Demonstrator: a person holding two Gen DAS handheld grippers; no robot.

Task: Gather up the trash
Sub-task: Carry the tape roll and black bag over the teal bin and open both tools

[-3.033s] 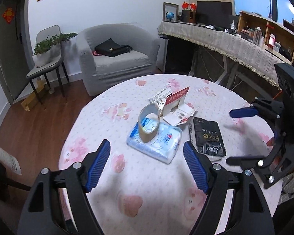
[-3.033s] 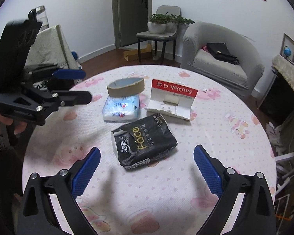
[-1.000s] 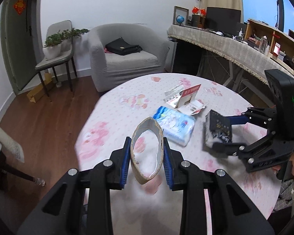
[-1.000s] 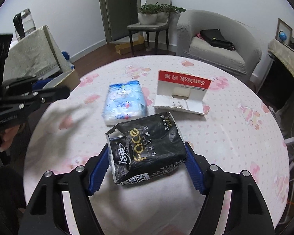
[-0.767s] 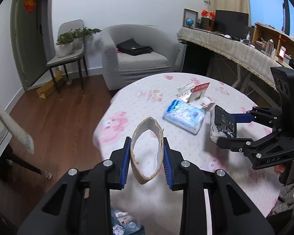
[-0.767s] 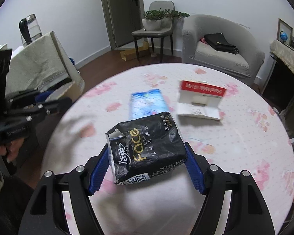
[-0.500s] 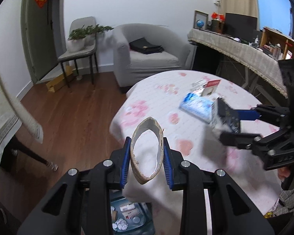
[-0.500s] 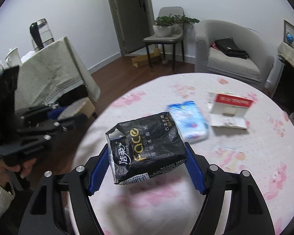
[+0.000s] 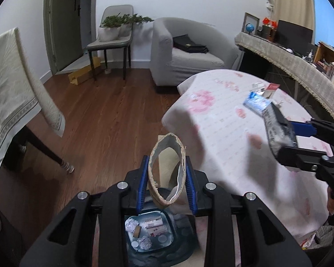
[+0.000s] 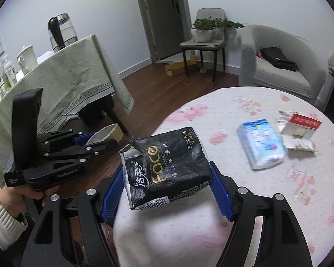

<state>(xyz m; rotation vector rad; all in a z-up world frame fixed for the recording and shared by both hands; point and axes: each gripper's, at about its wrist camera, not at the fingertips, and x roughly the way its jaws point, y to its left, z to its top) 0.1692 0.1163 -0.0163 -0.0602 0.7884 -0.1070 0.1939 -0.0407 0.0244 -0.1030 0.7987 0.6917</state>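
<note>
My left gripper (image 9: pixel 167 178) is shut on an empty cardboard tape roll (image 9: pixel 165 166) and holds it in the air above a blue trash bin (image 9: pixel 149 231) that has scraps in it, on the floor beside the round table. My right gripper (image 10: pixel 167 178) is shut on a torn black wet-tissue pack (image 10: pixel 164 166), held above the table's left edge. The pack also shows in the left wrist view (image 9: pixel 276 129). The left gripper with the roll shows in the right wrist view (image 10: pixel 82 142).
The round table with a pink-patterned cloth (image 10: pixel 245 211) carries a blue tissue pack (image 10: pixel 260 142) and an opened red-and-white card package (image 10: pixel 300 131). A cloth-covered table (image 10: pixel 62 75) with a kettle stands at left. A chair (image 9: pixel 113 42) and grey armchair (image 9: pixel 189 51) stand behind.
Both grippers have swung left, away from the table's middle. The left gripper with the roll now hangs over the bin on the floor. The right gripper has carried the black pack to the table's left edge.
</note>
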